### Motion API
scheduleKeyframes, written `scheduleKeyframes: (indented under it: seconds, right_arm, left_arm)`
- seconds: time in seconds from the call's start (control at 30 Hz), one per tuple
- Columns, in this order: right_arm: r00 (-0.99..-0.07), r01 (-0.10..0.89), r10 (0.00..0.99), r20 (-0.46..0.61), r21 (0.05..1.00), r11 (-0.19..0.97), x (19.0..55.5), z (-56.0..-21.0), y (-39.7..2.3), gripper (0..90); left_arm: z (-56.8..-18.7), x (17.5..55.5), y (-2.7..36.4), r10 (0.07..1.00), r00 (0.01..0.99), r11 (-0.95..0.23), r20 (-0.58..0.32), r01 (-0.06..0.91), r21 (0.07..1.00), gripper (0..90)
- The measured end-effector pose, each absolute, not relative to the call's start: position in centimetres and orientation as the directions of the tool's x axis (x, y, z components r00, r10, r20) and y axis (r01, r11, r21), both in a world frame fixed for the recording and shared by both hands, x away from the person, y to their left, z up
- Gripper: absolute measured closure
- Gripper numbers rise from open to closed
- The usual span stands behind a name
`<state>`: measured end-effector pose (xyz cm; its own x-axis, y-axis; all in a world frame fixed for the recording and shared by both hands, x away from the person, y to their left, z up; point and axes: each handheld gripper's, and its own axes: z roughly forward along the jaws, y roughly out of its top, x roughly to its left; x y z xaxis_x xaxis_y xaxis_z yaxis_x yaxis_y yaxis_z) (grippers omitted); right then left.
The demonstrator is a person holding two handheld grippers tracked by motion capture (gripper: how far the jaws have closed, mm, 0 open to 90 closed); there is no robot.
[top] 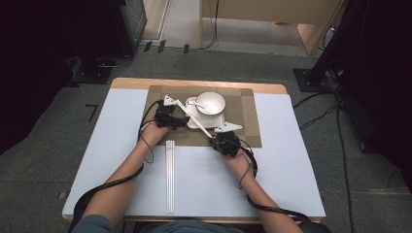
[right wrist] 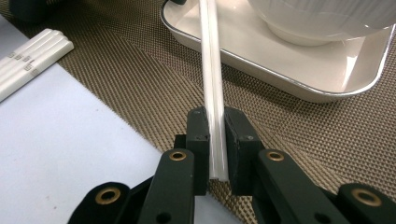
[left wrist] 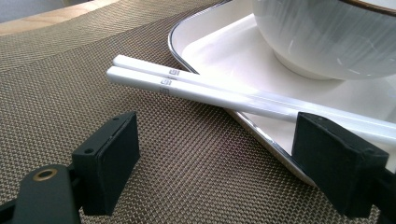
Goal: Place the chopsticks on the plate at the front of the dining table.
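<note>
While the right gripper (right wrist: 216, 116) clamps the pair of white square plastic chopsticks (right wrist: 212, 70) lying across the white rectangular tray's (right wrist: 280, 77) 7 o'clock rim, the left gripper (left wrist: 217, 135) gapes wide, empty. Keep the sticks level and parallel, clear of the white ceramic bowl (right wrist: 322, 18).

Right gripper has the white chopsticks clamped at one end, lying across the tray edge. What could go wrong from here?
1. The right gripper pinches the chopsticks only at their tip, so the long free length could pivot or one stick could slide out.
2. They lie over the tray rim close to the bowl; a sideways swing might knock it.
3. The left gripper is open, so the far ends have no support.
</note>
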<state>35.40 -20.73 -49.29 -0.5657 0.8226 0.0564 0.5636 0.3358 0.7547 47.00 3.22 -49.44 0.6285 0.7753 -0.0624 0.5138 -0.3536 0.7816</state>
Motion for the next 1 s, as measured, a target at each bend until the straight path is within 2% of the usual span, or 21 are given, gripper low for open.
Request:
scheduleKeyframes:
  seconds: [0.37,0.6,0.7,0.77,0.87,1.0]
  right_arm:
    - [-0.545,0.577,0.835,0.070,0.754,0.313,36.9,-49.3,-20.0,82.0]
    - [-0.539,0.580,0.838,0.084,0.758,0.297,37.8,-49.5,-19.6,81.5]
    - [-0.563,0.561,0.822,0.087,0.770,0.303,37.8,-49.5,-19.7,65.7]
    - [-0.587,0.550,0.803,0.102,0.778,0.303,37.7,-49.4,-19.9,58.9]
    - [-0.616,0.518,0.784,0.078,0.790,0.328,37.2,-49.4,-20.0,52.3]
    - [-0.625,0.516,0.777,0.083,0.790,0.331,36.7,-49.3,-20.2,50.5]
  left_arm:
    - [-49.1,46.3,4.0,0.780,0.618,-0.318,-0.099,0.527,0.788,15.0]
    - [-49.1,46.0,4.3,0.790,0.607,-0.320,-0.087,0.529,0.786,15.0]
    - [-49.1,46.0,4.3,0.789,0.607,-0.320,-0.088,0.530,0.785,15.0]
    - [-49.0,46.0,4.2,0.786,0.611,-0.316,-0.095,0.528,0.788,15.0]
    - [-48.8,46.1,4.1,0.783,0.615,-0.315,-0.095,0.523,0.792,15.0]
    - [-48.8,46.2,3.8,0.782,0.617,-0.317,-0.093,0.521,0.792,15.0]
